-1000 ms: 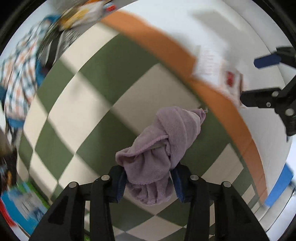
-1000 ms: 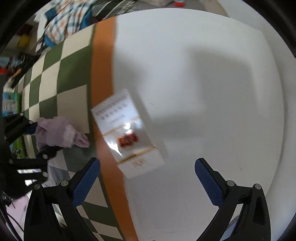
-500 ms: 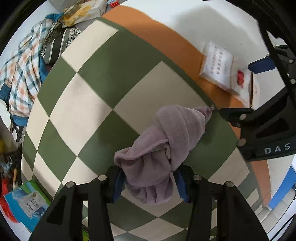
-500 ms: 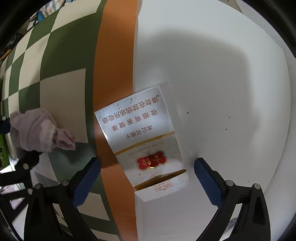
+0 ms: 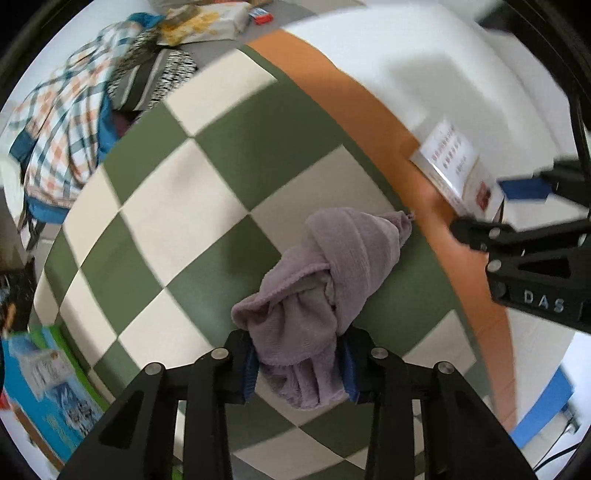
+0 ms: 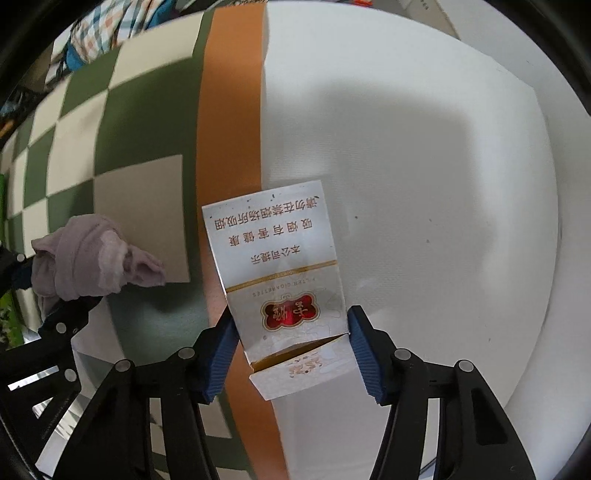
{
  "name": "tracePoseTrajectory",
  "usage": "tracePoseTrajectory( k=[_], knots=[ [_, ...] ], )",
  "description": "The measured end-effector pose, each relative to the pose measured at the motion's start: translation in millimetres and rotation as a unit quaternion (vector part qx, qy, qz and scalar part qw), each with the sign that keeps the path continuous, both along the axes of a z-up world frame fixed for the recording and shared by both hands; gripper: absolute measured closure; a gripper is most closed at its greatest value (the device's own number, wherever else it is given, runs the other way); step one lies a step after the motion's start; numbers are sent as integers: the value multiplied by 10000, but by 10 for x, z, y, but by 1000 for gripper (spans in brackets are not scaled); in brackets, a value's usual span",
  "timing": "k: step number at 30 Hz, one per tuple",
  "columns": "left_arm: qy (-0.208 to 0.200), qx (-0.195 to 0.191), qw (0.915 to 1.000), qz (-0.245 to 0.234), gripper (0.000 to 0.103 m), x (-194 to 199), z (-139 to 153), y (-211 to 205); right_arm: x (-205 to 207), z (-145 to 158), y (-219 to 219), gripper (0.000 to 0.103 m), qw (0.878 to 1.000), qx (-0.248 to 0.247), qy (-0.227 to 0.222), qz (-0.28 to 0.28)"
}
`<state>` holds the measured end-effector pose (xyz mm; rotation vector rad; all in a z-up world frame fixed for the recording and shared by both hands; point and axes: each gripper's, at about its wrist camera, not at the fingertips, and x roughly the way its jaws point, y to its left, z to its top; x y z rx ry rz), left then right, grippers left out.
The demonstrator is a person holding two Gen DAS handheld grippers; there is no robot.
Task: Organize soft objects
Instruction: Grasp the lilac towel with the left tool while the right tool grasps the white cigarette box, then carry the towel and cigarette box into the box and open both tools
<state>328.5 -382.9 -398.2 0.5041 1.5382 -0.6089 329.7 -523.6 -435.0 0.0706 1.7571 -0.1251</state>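
Note:
My left gripper is shut on a knotted mauve towel and holds it over the green and cream checked cloth. The towel also shows in the right wrist view at the left. A white cigarette pack with red emblem lies across the orange border and the white surface. My right gripper has its blue pads against both sides of the pack's near end. The pack and the right gripper show at the right of the left wrist view.
A plaid shirt and a striped cloth lie piled at the far left. A snack bag lies beyond them. A blue and green box sits at the near left. The white surface stretches right of the orange border.
My right gripper has moved forward over the cigarette pack and its jaws have closed in onto the pack's sides. The left gripper still holds the towel, nearly in place.

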Motion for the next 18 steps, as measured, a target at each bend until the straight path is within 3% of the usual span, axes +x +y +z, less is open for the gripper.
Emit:
tracePoseTrajectory(
  k=[5,9,13,18],
  knots=[
    [-134,-561,9953,778,71,-49,573,437,40,451,158,43,9983,305,-466,-184],
    [-170,-923,9843,1492,71,-105,1028,1013,-75,924,454,43,9940,575,-914,-161],
    [-228,-1170,9726,1995,71,-218,1404,1711,-268,1319,1031,43,9878,919,-1257,-34],
    [-338,-1150,9578,2613,70,-331,1676,2722,-472,1639,1937,43,9758,1620,-1468,96]
  ],
)
